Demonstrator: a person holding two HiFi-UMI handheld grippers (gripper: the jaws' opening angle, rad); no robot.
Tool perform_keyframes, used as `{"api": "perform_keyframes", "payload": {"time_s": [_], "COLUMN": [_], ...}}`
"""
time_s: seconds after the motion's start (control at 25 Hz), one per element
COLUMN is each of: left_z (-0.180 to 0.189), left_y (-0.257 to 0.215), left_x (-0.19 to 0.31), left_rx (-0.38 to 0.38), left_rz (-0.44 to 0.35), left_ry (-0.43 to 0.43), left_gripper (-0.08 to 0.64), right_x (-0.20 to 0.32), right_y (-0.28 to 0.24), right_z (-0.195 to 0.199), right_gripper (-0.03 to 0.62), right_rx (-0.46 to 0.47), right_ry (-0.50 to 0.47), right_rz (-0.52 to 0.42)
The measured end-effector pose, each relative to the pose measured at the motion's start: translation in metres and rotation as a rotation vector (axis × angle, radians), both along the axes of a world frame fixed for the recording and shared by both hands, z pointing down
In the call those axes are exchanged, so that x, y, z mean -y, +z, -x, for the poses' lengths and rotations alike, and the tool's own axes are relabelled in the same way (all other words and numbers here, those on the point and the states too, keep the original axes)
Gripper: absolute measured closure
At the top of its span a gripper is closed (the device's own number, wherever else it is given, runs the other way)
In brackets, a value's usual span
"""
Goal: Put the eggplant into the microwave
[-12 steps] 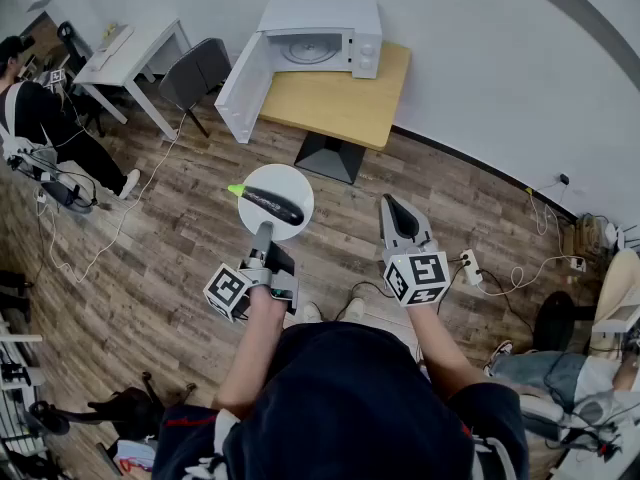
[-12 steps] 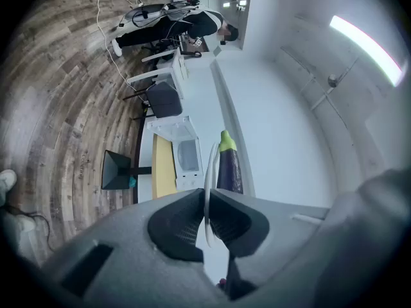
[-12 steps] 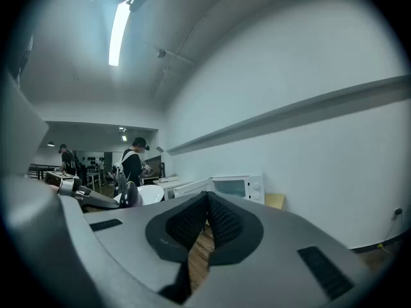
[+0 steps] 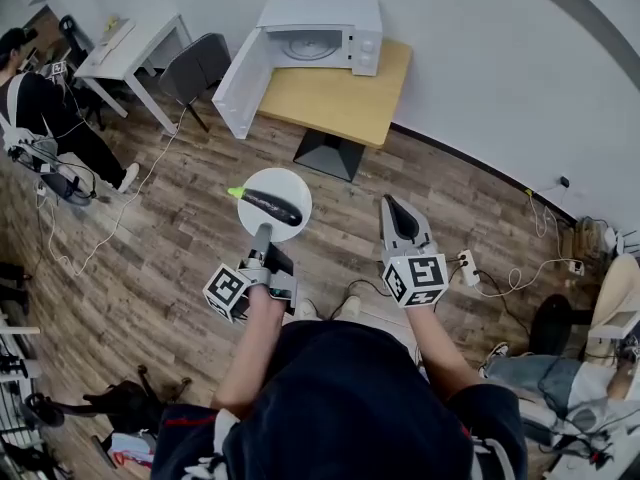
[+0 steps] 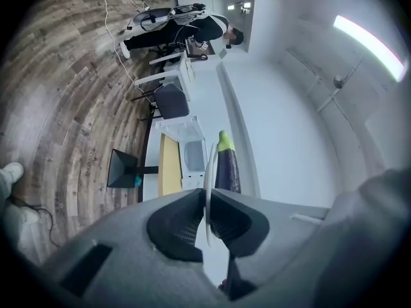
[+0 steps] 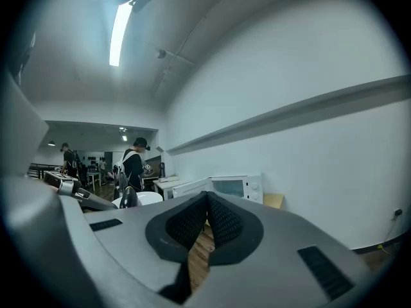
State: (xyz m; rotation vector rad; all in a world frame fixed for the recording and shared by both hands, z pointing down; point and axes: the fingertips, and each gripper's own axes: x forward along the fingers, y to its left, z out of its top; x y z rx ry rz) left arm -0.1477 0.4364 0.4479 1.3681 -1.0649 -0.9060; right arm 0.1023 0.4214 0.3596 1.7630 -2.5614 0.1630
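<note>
counter (image 4: 340, 98): wooden, against the wall, well apart from both grippers
microwave (image 4: 320, 33): white, on the counter, door swung wide open
left hand-held gripper (image 4: 262, 232): level, jaws clamped on the near rim of the plate (image 4: 291, 182)
right hand-held gripper (image 4: 388, 203): level, jaws together, right of the plate
plate: white, round, above the wooden floor (image 4: 180, 238)
eggplant (image 4: 268, 206): dark purple, green stem end, lying on the plate

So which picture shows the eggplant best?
The head view: the whole eggplant lies on the white plate, seen from above. The left gripper view shows it beyond the plate's edge, lower part hidden. The right gripper view shows only a small dark end.
</note>
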Motion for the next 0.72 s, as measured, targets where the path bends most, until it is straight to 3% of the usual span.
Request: {"api": "perform_keyframes", "payload": {"time_s": [0.32, 0.72], "left_z": [-0.024, -0.034], "left_y": [0.012, 0.017], "left_x": [-0.012, -0.018], "left_rx": [-0.041, -0.029], "left_rz": [0.025, 0.047], "left_ry": [-0.045, -0.097], "left_gripper": [0.532, 0.532], "right_x": [0.001, 0.010], "right_y": [0.017, 0.034], "right_z": [-0.028, -0.047], "right_gripper": [0.581, 0.580], "right_rx": [0.018, 0.044], "right_ry": [-0.033, -0.063], "right_rz": [0.028, 0.064]}}
